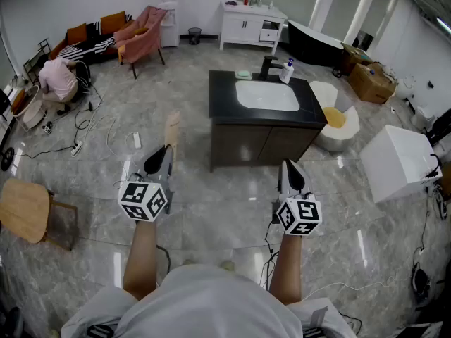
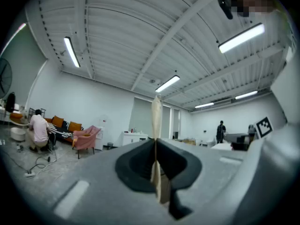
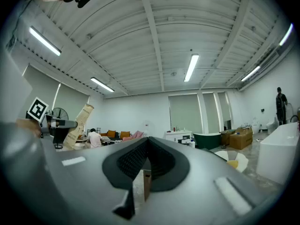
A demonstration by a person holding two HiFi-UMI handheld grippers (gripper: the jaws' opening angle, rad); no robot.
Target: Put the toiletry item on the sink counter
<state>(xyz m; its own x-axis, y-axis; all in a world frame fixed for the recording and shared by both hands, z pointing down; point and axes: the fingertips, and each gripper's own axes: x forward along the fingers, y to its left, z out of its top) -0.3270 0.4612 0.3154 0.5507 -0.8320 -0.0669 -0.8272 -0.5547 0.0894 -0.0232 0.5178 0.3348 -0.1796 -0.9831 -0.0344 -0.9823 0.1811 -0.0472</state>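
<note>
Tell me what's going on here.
A person holds a gripper in each hand. The left gripper is shut on a flat beige tube that sticks up from its jaws. The right gripper is shut with nothing in it. The black sink counter stands ahead, apart from both grippers, with a soap bottle and a green dish by its basin. The tube is not on it yet.

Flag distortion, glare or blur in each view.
Head view: barrel bend toward the edges, sharp, light streaks glaring off the floor. Left gripper view: heavy fisheye, black corners, ceiling tube blown out, pack seen edge-on and slightly soft. Right gripper view: same fisheye and dark corners, overhead light clipped.
</note>
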